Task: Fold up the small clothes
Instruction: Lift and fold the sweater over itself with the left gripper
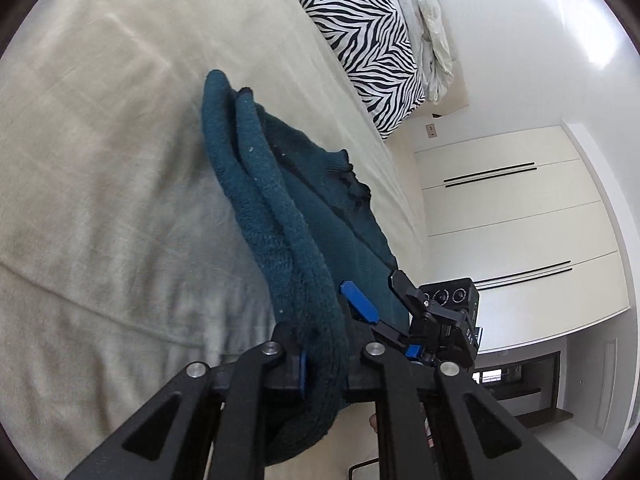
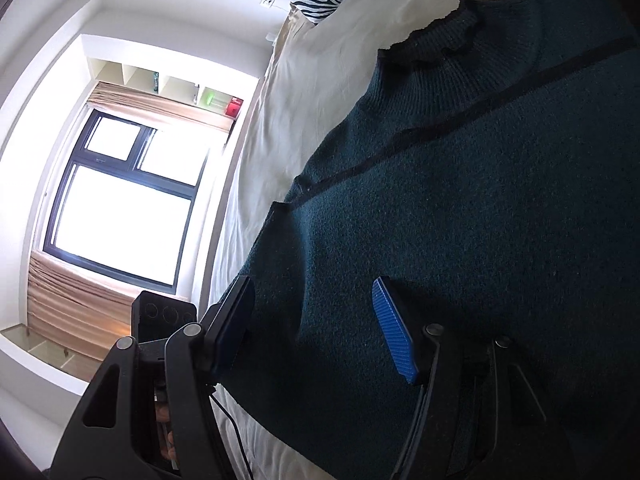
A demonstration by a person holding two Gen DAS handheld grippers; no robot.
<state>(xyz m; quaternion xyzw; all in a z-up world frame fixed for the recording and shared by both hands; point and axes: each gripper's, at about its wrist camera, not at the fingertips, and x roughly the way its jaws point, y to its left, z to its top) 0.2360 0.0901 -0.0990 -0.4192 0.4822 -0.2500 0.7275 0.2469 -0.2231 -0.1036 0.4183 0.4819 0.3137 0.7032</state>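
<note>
A dark teal knit sweater (image 1: pixel 280 208) lies on the cream bed sheet (image 1: pixel 100 140). My left gripper (image 1: pixel 324 364) is shut on a thick bunched fold of the sweater and lifts it off the sheet. In the right wrist view the sweater (image 2: pixel 480 200) fills the frame, with its ribbed collar (image 2: pixel 444 40) at the top. My right gripper (image 2: pixel 316 328) is open with its blue pads (image 2: pixel 394 332) apart, over the sweater's edge. The right gripper also shows in the left wrist view (image 1: pixel 384 300), beside the sweater.
A zebra-print pillow (image 1: pixel 368 40) and a crumpled pale cloth (image 1: pixel 432 28) lie at the head of the bed. White cupboards (image 1: pixel 512 216) line the wall beyond. In the right wrist view a bright window (image 2: pixel 120 208) with curtains stands past the bed edge.
</note>
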